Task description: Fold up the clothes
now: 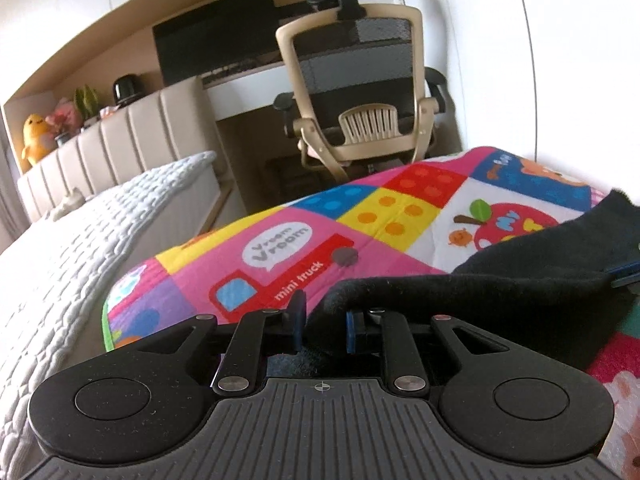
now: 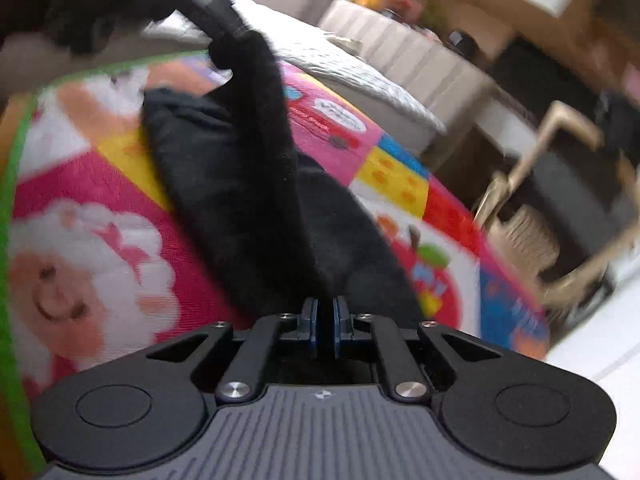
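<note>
Bedroom, patchwork play mat [image 1: 280, 240] mid-frame. Black garment [image 2: 240, 168] — soft, light, limp — strung between my left hand-held gripper [image 1: 322, 326] and right hand-held gripper [image 2: 325, 328], both clamped on its edges; corners grip best.

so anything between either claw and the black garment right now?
No. Both claws already grip it: the left claw and the right claw are each shut on the black garment, stretched between them over the colourful mat.

Office chair [image 1: 356, 92] at desk [image 1: 240, 88]; white mattress [image 1: 80, 248]; yellow plush [image 1: 35, 136].
</note>
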Motion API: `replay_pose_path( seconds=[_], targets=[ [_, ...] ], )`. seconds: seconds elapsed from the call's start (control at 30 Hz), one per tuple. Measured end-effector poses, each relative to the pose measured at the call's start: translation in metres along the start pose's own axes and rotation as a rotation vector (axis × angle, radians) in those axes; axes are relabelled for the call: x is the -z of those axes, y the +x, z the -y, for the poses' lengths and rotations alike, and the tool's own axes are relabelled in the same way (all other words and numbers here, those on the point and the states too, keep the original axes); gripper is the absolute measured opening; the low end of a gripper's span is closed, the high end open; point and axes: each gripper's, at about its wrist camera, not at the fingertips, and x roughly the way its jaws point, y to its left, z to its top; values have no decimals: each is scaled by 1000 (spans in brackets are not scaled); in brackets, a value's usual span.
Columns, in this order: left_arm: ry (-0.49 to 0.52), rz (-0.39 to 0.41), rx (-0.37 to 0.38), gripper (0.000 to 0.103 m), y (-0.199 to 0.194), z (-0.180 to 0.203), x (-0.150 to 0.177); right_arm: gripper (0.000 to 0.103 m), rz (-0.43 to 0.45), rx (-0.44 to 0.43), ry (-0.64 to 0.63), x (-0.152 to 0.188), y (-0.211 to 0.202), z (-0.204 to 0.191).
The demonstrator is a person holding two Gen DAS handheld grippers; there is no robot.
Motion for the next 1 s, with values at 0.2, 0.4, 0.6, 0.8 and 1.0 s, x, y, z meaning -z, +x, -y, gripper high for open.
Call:
replay_pose_path(
  seconds=[0.2, 0.4, 0.6, 0.8, 1.0],
  targets=[
    [-226, 78, -212, 61, 30, -24, -17, 33, 110, 463, 257, -22, 2, 63],
    [-380, 11, -223, 92, 41, -41, -6, 57, 9, 375, 531, 36, -19, 108],
    [-341, -82, -107, 93, 41, -31, 19, 57, -87, 199, 1013, 105, 17, 151],
    [-326, -161, 15, 94, 45, -16, 36, 35, -124, 88, 1193, 120, 68, 161],
    [-358, -201, 20, 95, 50, -13, 48, 8, -170, 170, 979, 97, 76, 156]
  ],
)
